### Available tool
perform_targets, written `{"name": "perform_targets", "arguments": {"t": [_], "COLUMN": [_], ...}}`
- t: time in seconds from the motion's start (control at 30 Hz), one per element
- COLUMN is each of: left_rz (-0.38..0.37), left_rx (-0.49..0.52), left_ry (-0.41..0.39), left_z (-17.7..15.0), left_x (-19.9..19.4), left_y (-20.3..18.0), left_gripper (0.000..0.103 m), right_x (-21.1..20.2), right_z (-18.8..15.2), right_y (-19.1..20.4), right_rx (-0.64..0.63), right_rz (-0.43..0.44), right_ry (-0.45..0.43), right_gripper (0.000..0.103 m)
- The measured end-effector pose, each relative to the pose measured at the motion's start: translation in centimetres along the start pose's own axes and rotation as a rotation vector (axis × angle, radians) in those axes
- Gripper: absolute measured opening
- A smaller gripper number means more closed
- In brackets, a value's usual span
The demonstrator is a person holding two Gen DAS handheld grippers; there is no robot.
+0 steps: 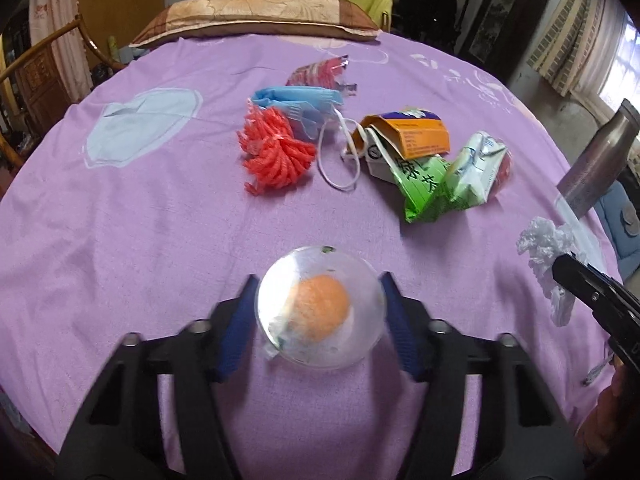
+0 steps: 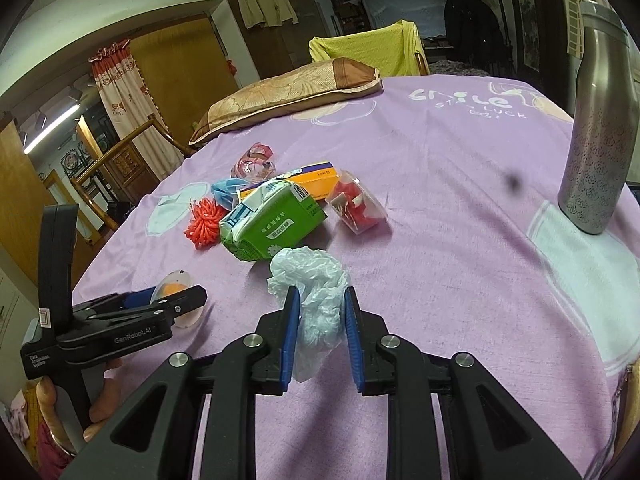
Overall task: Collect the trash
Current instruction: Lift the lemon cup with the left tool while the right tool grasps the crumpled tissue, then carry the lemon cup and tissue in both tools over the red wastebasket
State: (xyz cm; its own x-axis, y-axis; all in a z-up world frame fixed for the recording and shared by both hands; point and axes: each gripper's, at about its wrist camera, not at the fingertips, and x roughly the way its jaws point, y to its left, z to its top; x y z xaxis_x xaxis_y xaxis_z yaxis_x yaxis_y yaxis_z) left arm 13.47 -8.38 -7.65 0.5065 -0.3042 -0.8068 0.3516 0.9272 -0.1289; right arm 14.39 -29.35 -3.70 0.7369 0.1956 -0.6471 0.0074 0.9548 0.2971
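Trash, assorted, lying on a purple bedsheet (image 1: 120, 220).

Clear plastic cup (image 1: 320, 312), an orange lump inside: sitting near, between the blue pads of the left gripper (image 1: 320, 308); pads are standing at its rim on both sides, and whether they are pressing cannot be told.

Crumpled white plastic bag (image 2: 316, 304): being pinched between the pads of the right gripper (image 2: 322, 332), jaws narrowed onto it, the bag's top bulging out beyond the fingertips.

Pile farther off, toward the middle of the sheet: red mesh tuft (image 1: 276, 152) lying at the left, touching a blue face mask (image 1: 298, 106); orange carton (image 1: 408, 136) and crushed green carton (image 1: 432, 184) lying at the right, overlapping; a red-patterned wrapper (image 1: 320, 72) lying farthest.

Steel flask (image 2: 600, 140): standing upright at the far right.

Pillow (image 1: 256, 16): resting along the far edge.
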Motion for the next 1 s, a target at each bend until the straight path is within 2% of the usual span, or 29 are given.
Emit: {"name": "perform_targets", "arguments": {"t": [0.17,0.4,0.7,1.0], "left_rz": [-0.01,0.017,0.036,0.063], "left_rx": [-0.034,-0.071,-0.122,-0.154], "left_ry": [-0.058,-0.148,-0.239,-0.358], "left_z": [-0.2,-0.7,-2.6,-5.9], "left_x": [-2.3,-7.5,-12.9,-19.9], "left_y": [0.8,2.8,4.9,7.2], "left_gripper": [0.056,0.056,0.056,0.056], "right_x": [-0.7,-2.4,-6.5,-11.2], "right_z": [0.1,0.1,-0.4,-1.5], "right_y": [0.0,1.3,5.0,9.4], "right_rx": [0.005,-0.015,-0.088,-0.168], "right_rz": [0.008,0.033,0.063,0.111], "right_ry": [-0.014,-0.045,-0.111,-0.184], "right_gripper": [0.024,0.024,0.024,0.024]}}
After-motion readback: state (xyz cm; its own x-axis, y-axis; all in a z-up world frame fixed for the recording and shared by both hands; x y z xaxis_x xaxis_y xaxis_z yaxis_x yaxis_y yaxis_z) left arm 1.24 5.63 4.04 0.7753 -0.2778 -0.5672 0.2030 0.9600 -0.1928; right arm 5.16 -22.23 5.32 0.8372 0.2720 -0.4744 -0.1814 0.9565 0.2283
